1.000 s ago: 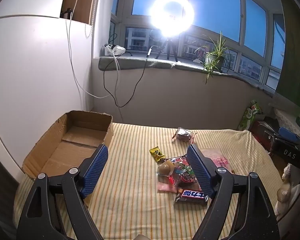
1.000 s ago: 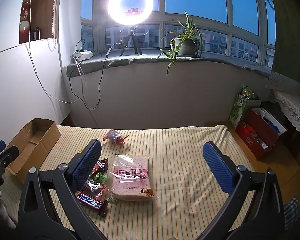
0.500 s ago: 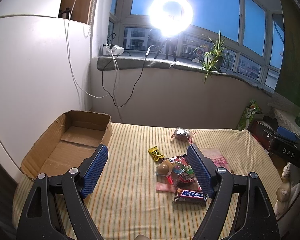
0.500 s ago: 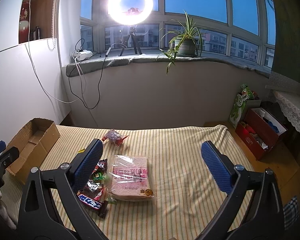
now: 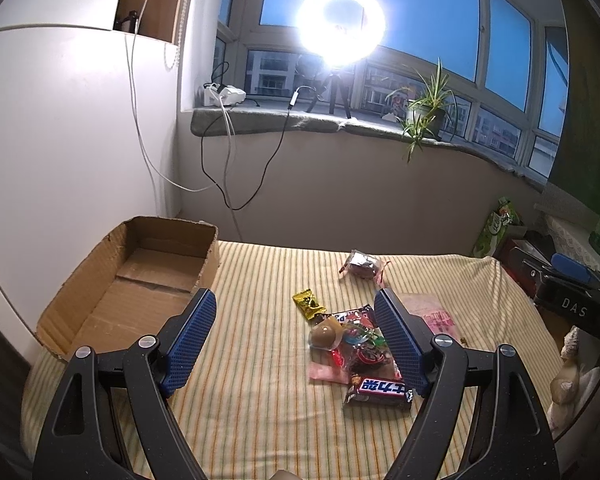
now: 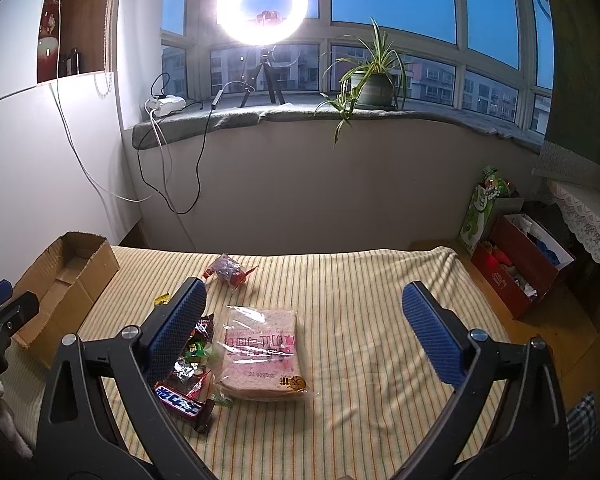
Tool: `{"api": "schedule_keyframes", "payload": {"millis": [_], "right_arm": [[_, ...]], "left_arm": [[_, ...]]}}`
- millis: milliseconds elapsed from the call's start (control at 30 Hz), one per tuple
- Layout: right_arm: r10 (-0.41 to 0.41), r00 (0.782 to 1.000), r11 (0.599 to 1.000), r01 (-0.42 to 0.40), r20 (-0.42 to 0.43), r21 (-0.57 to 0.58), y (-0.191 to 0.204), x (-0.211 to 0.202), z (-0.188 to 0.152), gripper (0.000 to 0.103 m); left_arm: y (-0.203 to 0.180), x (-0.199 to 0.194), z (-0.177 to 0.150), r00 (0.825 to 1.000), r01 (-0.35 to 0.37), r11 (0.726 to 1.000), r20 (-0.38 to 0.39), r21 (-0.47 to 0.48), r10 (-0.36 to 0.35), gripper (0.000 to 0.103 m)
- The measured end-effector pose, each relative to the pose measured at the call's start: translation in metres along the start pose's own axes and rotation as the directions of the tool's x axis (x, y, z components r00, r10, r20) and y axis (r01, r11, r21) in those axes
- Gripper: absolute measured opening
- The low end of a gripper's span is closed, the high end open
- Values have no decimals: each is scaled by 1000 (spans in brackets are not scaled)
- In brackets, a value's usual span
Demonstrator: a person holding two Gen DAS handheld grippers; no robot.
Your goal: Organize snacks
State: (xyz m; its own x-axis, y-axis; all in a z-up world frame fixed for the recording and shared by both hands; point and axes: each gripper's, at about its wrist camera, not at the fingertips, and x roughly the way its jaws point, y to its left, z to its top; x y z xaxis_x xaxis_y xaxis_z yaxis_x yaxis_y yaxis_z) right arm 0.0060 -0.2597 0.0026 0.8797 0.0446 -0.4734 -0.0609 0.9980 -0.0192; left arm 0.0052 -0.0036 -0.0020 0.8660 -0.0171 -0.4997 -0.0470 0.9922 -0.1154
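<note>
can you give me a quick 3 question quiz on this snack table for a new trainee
1. True or false: the cardboard box already holds snacks.
2. Which lies farthest from the grippers on the striped cloth? A) chocolate bar B) bagged sliced bread C) small red-and-silver packet
3. Fill in: the left gripper and right gripper are both ____, holding nothing.

Key
1. False; the box shows only bare cardboard.
2. C
3. open
</note>
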Motion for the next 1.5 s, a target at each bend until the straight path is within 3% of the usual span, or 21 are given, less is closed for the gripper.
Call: {"api": "schedule_keyframes", "payload": {"millis": [567,633,833,1000,1167,1267,1367,1500], "right_arm": [[19,998,1000,-18,-59,14,-10,21,-6,96],[29,996,999,-27,-80,20,-12,27,-8,96],[97,982,994,-89,-163,57,-20,48,-15,86],[200,950,978,-178,-238,112,-27,70,-24,82],[358,877,926,-287,-322,246,-39,96,-38,81],[396,846,910,-308,-357,278,-41,108,-47,76],[413,830,902,-317,-376,292,-42,117,-51,72],[472,786,872,-350,-399,341,-43,127,-54,71]], "left_arm": [[-14,21,-4,998,42,999,-54,17,-41,82],[-16,28,-7,992,74,997,-97,-15,-75,82],[-28,45,-16,979,122,992,-161,-25,-125,80],[-38,59,-21,957,193,981,-213,-30,-195,78],[-51,73,-26,930,261,964,-252,-58,-267,67],[-59,87,-31,899,315,945,-293,-86,-327,62],[-65,100,-36,871,344,930,-327,-127,-367,57],[-69,116,-43,830,377,909,-370,-179,-417,55]]}}
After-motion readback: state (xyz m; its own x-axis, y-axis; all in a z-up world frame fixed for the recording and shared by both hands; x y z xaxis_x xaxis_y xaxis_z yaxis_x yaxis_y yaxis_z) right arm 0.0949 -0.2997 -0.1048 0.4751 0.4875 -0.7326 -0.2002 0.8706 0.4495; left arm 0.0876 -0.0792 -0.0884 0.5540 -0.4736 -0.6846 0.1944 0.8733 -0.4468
